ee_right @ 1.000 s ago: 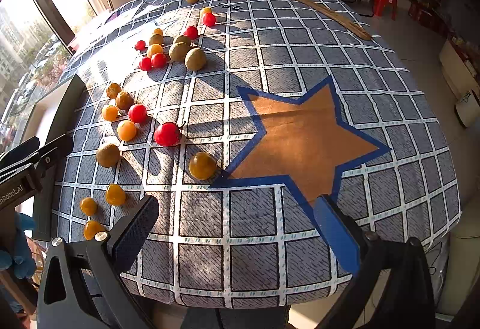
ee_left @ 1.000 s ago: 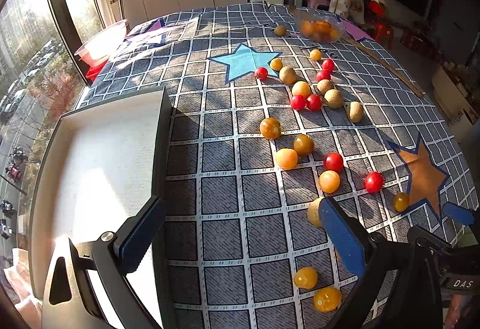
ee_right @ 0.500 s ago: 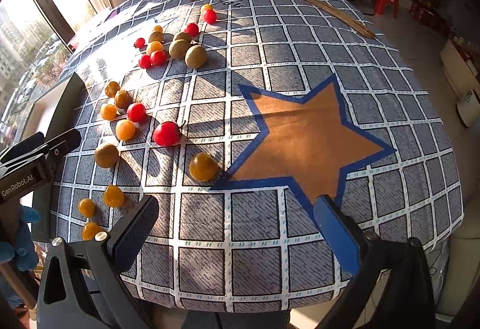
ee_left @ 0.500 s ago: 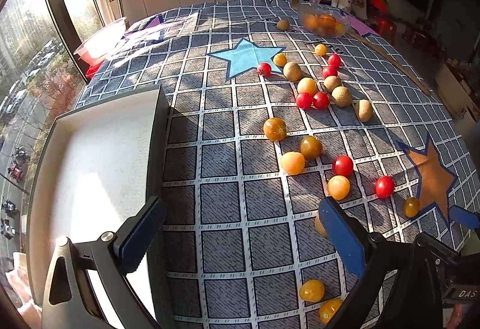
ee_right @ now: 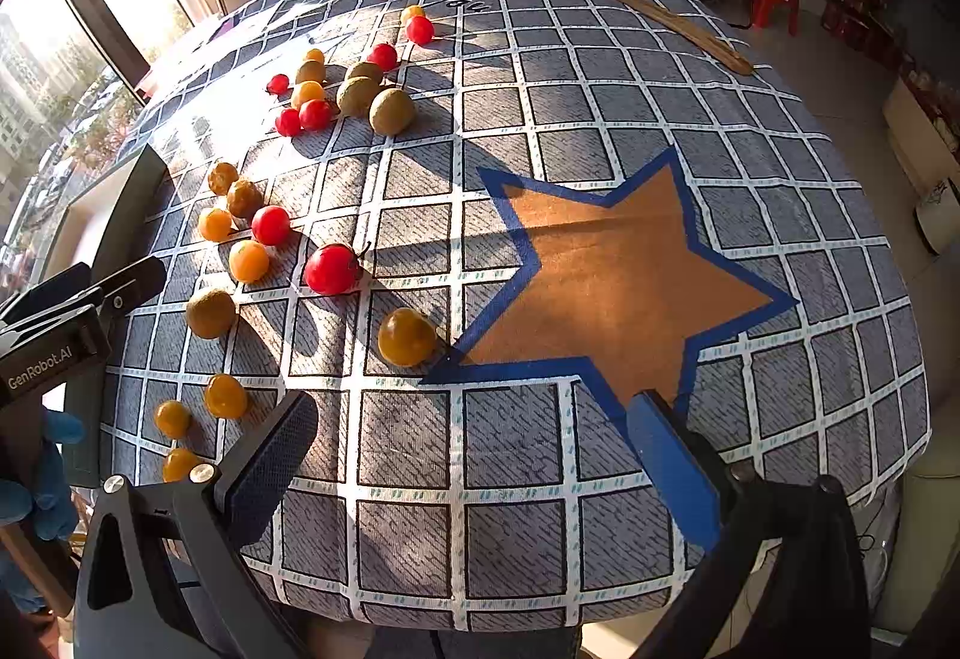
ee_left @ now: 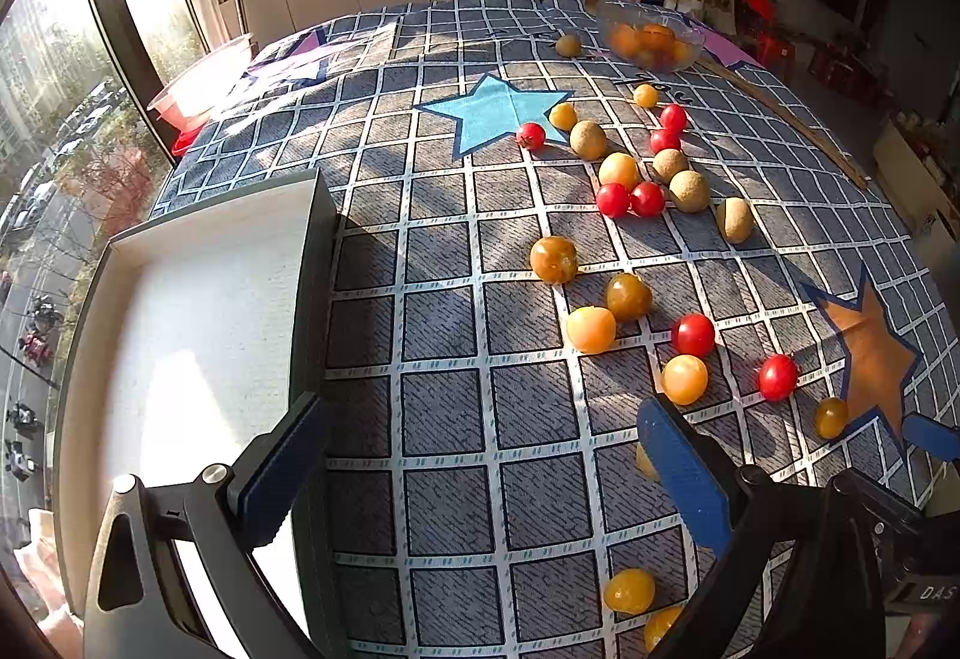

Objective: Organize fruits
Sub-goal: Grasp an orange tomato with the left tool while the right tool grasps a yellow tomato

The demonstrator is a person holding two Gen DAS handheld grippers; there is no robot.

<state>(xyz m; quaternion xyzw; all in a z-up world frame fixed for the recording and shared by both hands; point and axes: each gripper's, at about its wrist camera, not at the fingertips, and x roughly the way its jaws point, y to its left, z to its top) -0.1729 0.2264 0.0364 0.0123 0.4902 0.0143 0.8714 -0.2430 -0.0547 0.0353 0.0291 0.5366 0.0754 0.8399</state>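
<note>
Fruits [ee_left: 591, 329] lie scattered over the worktop [ee_left: 444, 419] in the left wrist view; the white tray [ee_left: 198, 311] holds none, left gripper [ee_left: 474, 470] spread and empty. Right wrist view: right gripper [ee_right: 468, 455] likewise released, sorting seemingly not begun.

Ahead of my left gripper [ee_left: 480, 455], I'm seeing bare checked cloth [ee_left: 444, 335] running forward; the tray wall [ee_left: 315, 287] is blocking its left, scattered fruits [ee_left: 591, 329] are crowding its right. Ahead of my right gripper [ee_right: 468, 449], the orange star [ee_right: 612, 275] is lying clear, one yellow tomato [ee_right: 407, 336] sitting ahead-left.
</note>
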